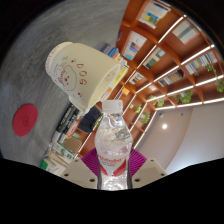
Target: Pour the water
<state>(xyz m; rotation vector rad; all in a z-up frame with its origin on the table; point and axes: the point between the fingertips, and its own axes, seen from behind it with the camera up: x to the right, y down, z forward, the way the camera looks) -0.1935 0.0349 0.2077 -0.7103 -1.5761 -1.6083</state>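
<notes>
My gripper (113,163) is shut on a clear plastic water bottle (114,140) with a white cap; both magenta pads (90,160) press its sides. The view is rolled over, so the bottle is tilted. Its capped top points at a cream cup (85,72) with a printed pattern, which stands on the grey table (35,60) just beyond the bottle's cap. The cup's opening faces the bottle's top. No water shows leaving the bottle.
A red round coaster (24,121) lies on the table beside the cup. Wooden shelves (165,45) with books, lit by strip lights, stand behind. Dark chairs (90,120) stand near the table's edge.
</notes>
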